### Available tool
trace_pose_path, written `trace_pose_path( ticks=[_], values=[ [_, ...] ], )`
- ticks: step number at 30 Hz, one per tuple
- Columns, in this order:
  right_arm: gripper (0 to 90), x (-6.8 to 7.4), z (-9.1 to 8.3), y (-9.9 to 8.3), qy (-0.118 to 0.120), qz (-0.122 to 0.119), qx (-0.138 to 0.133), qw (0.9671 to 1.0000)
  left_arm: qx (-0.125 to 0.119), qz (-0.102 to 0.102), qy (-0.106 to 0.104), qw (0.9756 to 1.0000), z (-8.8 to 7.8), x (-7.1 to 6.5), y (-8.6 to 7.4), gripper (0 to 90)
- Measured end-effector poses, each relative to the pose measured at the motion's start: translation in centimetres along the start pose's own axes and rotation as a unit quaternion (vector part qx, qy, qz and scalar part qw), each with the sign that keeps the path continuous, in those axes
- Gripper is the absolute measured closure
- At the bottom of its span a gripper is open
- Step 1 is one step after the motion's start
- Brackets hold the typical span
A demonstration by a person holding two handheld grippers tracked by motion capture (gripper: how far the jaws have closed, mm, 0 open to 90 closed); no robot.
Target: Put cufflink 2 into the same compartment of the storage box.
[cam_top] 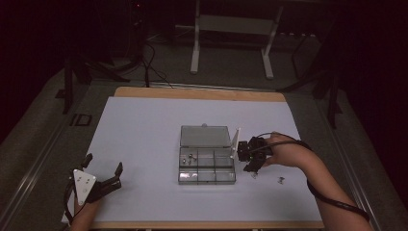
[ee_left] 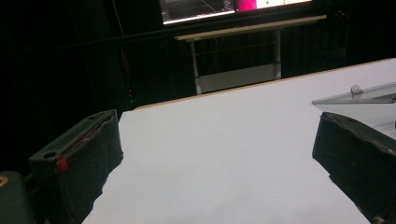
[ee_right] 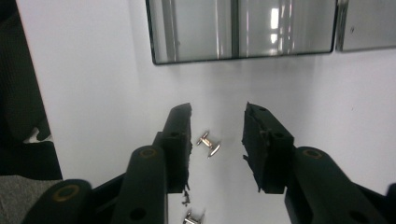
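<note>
Between the fingertips of the right gripper [ee_right: 217,123] lies a small metal stud [ee_right: 208,143] — a short shaft with a flat head at each end — flat on the white table sheet [ee_right: 93,93] at the middle of the right gripper view. The jaws stand apart on either side of it, their pads pressing on nothing. It is likely light, hard and slick, apt to roll or skate off when nudged; the best hold looks to be across the shaft, between the two heads. A second stud [ee_right: 190,217] lies at the bottom edge of that view.

Across the top of the frame runs the clear compartment box [ee_right: 240,30], its wall near the jaws — the main thing to steer around. In the high view the box [cam_top: 207,166] sits mid-table with its lid [cam_top: 204,135] laid open behind, a few studs in its upper-left cells, and another loose stud [cam_top: 280,180] right of the hand. The left gripper [cam_top: 102,168], lower left, rests spread wide and empty.
</note>
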State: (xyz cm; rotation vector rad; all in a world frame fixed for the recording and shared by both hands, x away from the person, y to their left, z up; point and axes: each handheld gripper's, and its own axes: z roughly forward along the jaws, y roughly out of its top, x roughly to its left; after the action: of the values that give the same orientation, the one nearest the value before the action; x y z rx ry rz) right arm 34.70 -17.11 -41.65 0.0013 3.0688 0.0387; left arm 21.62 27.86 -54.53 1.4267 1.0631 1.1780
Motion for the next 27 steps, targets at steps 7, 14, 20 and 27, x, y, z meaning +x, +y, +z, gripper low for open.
trace_pose_path(
  ticks=[7,14,20,27],
  values=[
    [60.7,0.4,0.8,-1.9,-0.008,0.021,0.004,0.9997,0.0,0.0,0.001,1.0,0.0,0.0,0.0,2.4],
    [58.9,0.3,2.5,-3.5,-0.004,0.049,-0.001,0.9988,0.0,0.001,0.001,1.0,0.0,0.0,0.0,2.4],
    [56.9,0.0,4.6,-4.7,0.003,0.091,0.004,0.9959,0.0,0.001,0.001,1.0,0.0,0.0,0.0,2.4],
    [55.2,-0.1,6.2,-4.9,0.008,0.104,0.003,0.9945,0.0,0.001,0.001,1.0,0.0,0.0,0.0,2.4]
  ],
)
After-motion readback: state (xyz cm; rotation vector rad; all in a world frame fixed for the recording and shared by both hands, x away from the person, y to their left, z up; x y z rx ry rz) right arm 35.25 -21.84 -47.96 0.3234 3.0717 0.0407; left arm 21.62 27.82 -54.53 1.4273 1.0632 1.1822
